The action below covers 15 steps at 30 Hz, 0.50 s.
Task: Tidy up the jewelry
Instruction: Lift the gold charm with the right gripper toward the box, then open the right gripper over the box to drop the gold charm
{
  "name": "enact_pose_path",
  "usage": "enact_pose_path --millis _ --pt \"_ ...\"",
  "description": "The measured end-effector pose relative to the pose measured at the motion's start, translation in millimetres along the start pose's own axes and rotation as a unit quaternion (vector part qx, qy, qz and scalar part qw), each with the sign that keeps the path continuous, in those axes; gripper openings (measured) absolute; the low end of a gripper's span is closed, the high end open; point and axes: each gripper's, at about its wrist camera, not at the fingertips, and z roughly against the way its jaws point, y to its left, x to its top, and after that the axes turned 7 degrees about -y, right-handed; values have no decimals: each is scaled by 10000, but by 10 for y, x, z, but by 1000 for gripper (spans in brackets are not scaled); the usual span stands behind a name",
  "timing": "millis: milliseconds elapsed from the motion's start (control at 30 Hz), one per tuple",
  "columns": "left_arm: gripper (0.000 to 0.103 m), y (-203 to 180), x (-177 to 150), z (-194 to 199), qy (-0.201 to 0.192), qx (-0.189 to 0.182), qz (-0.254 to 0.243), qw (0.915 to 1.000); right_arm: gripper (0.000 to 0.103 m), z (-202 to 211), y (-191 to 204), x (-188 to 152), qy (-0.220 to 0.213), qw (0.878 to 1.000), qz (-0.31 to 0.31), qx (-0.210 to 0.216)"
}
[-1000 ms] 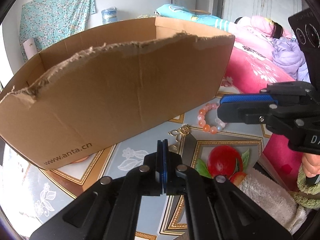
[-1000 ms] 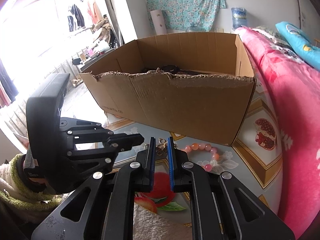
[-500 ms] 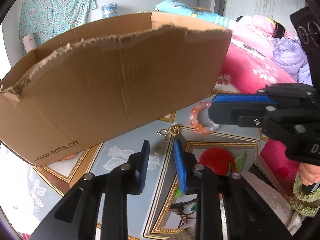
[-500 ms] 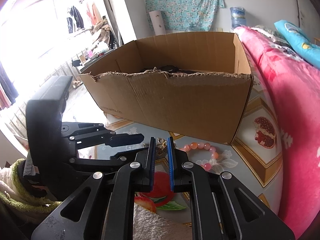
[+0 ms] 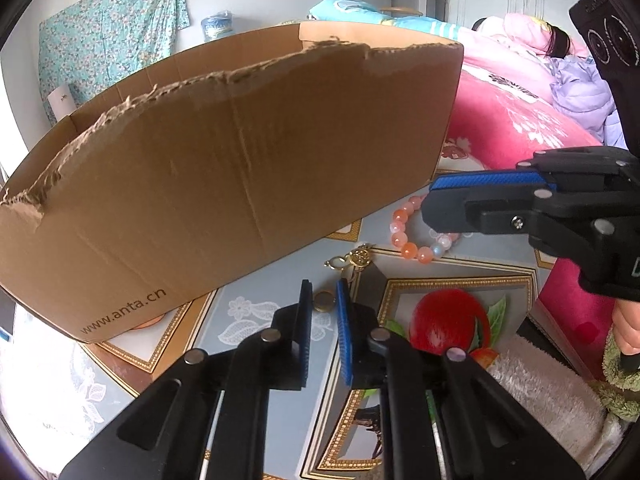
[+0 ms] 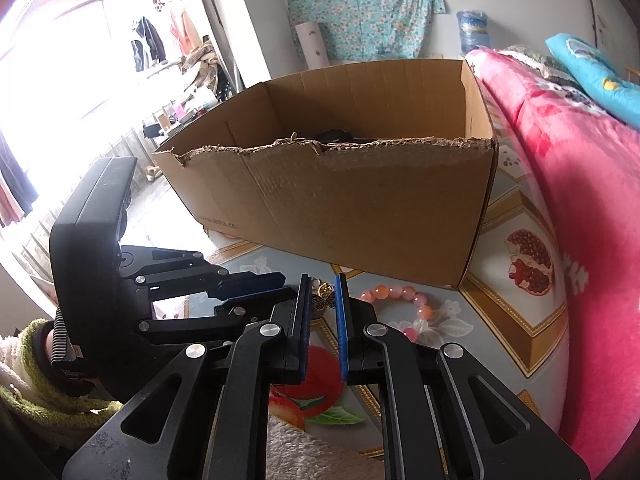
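Note:
On the fruit-print table cover, in front of a torn cardboard box (image 5: 240, 160) (image 6: 360, 208), lie a pink-orange bead bracelet (image 5: 416, 240) (image 6: 400, 300), a gold butterfly charm with a clasp (image 5: 358, 258) (image 6: 323, 300) and a small gold ring (image 5: 324, 301). My left gripper (image 5: 324, 304) (image 6: 286, 285) points down at the ring. Its jaws are closing with the ring between the tips and a sliver of gap left. My right gripper (image 6: 323, 300) (image 5: 430, 204) hovers over the bracelet and charm, its pads a narrow gap apart with nothing between them.
Something dark (image 6: 334, 135) lies inside the box. A pink blanket (image 6: 580, 200) covers the bed along the right, where a person (image 5: 552, 40) lies. A fluffy white cloth (image 5: 540, 392) sits at the table's near edge.
My left jaws went from shut to wide apart, then narrowed around the gold ring as the gripper dipped toward the table. The right gripper has not moved.

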Motion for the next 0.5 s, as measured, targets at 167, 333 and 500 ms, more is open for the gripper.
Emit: enact_pose_path --millis 167,333,500 --pt "11 1 1 68 -73 -60 27 10000 10 65 36 29 -69 10000 60 -9" --pt "11 22 118 496 -597 -329 8 9977 10 218 101 231 -347 9992 170 92" --pt "11 129 376 911 -1158 -534 77 9918 10 337 155 605 -765 9963 318 242"
